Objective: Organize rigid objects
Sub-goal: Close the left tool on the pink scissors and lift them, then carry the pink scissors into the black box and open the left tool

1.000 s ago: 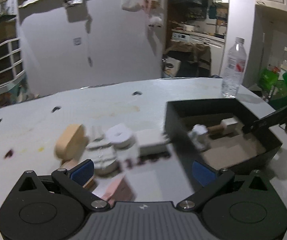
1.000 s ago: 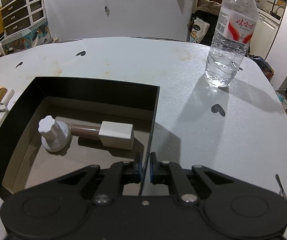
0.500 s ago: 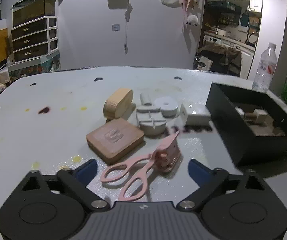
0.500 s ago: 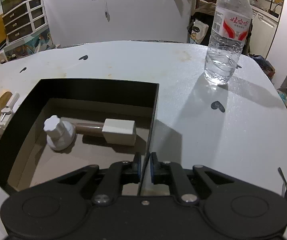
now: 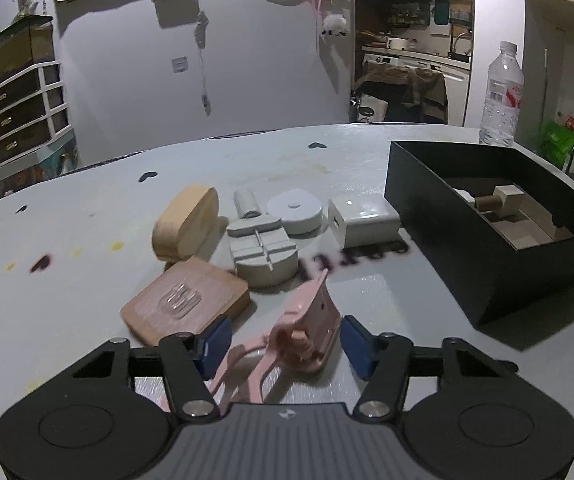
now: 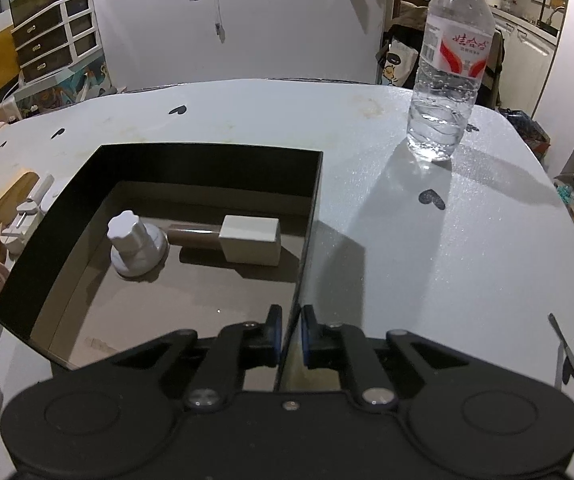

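Closing left gripper [image 5: 285, 342] jaws flank pink scissors [image 5: 307, 336]; right gripper [image 6: 290, 334] pinches box wall [image 6: 307, 240].

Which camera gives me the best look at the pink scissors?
The left wrist view: the pink scissors lie close up between the left claw pads. The right wrist view shows only a pink sliver at its left edge.

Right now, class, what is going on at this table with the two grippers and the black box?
A person is sorting small hard objects into the black box. The right gripper is shut on the box's near wall, steadying it; a white knob and a white block on a brown rod already lie inside. The left gripper has just been closing around the pink tool, its pads not yet pressing it. Other pieces wait on the table.
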The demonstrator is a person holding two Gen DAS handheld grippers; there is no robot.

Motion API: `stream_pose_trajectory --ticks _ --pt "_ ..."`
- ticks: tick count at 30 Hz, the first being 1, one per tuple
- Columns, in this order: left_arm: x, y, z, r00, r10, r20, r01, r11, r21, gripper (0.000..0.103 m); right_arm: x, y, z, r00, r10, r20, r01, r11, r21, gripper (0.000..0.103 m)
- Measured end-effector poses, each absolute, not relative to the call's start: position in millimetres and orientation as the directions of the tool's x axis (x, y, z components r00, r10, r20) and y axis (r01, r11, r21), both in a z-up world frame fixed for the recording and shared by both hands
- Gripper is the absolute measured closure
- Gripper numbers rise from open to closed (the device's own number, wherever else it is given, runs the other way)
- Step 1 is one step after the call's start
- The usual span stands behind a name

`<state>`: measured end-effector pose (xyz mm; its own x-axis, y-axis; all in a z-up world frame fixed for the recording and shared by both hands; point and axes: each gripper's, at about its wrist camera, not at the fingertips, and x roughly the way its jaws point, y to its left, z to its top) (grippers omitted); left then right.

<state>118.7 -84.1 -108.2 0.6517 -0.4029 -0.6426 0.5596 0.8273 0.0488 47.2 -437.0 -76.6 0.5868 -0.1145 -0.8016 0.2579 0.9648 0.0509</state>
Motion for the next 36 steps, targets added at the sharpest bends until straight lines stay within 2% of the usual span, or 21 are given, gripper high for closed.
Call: stream_pose_trajectory --ticks 2,5,6,17,26,31,36 --pt "124 -85 -111 0.641 -0.41 -0.649 0.565 0.824 0.038 0.05 47 -437 -77 0.588 -0.115 -0.8 0.257 0.965 0.05 0.093" --pt "127 -85 -113 0.624 -0.427 -0.654 0.571 0.821 0.009 0.07 47 -436 -77 0.59 -0.117 -0.799 0.255 0.966 0.046 0.093" --pt "126 -85 -112 0.625 -0.426 -0.654 0.566 0.824 0.004 0.071 46 -436 -77 0.59 -0.118 -0.799 0.255 0.966 0.045 0.093" --pt "122 -82 -102 0.616 -0.447 -0.648 0.544 0.837 -0.061 0.072 46 -433 -77 0.59 -0.133 -0.796 0.259 0.965 0.03 0.094" --pt "121 -113 -56 0.532 -0.637 -0.558 0.662 0.724 -0.195 0.072 46 -433 -78 0.591 -0.136 -0.795 0.259 0.966 0.027 0.094" --pt "117 -157 -35 0.484 -0.714 -0.505 0.759 0.631 -0.165 0.072 47 -432 -78 0.588 -0.139 -0.797 0.26 0.965 0.023 0.094" --pt "120 -210 -37 0.414 -0.746 -0.522 0.825 0.55 -0.13 0.072 50 -433 -77 0.574 -0.142 -0.807 0.268 0.963 0.02 0.095"
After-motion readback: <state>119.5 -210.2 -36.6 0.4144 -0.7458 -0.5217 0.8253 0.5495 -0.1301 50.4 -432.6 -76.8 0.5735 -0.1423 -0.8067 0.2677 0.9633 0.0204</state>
